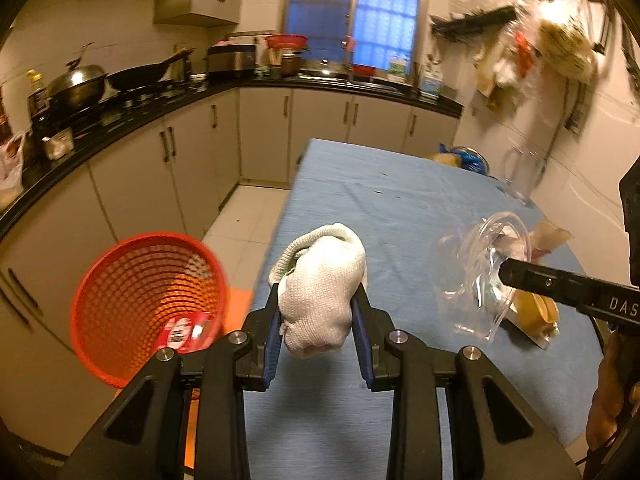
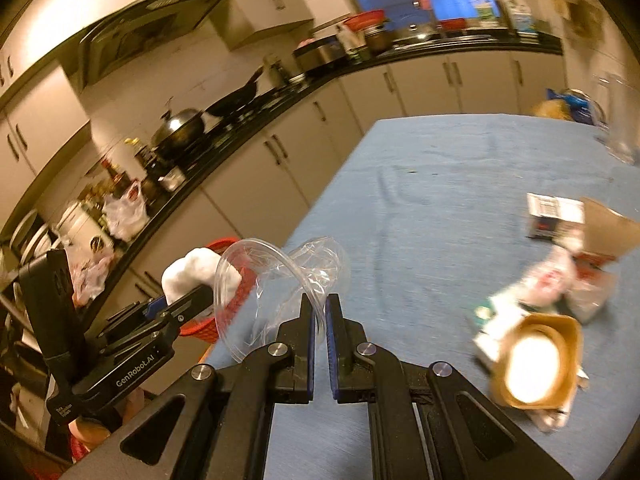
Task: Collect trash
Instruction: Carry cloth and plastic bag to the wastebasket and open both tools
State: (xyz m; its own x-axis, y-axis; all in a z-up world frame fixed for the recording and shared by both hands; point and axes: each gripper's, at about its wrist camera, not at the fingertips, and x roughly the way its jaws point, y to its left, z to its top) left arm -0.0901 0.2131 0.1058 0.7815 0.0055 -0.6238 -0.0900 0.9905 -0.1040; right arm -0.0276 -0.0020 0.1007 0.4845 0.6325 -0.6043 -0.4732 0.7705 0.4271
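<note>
The left gripper point(image 1: 318, 312) had its jaws closed on a bunched white cloth point(image 1: 320, 284), held above the blue tabletop point(image 1: 360, 192) near its left edge. At about nine o'clock from the cloth stood the red mesh basket point(image 1: 148, 300), off the tabletop's side, with a red-and-white wrapper point(image 1: 186, 332) inside. The right gripper point(image 2: 319, 312) had its jaws nearly shut, pinching the rim of a clear plastic cup point(image 2: 280, 280). At three o'clock from that cup, more litter lay on the tabletop: a brown paper cup point(image 2: 536, 364), crumpled wrappers point(image 2: 556, 284) and a small carton point(image 2: 554, 214).
</note>
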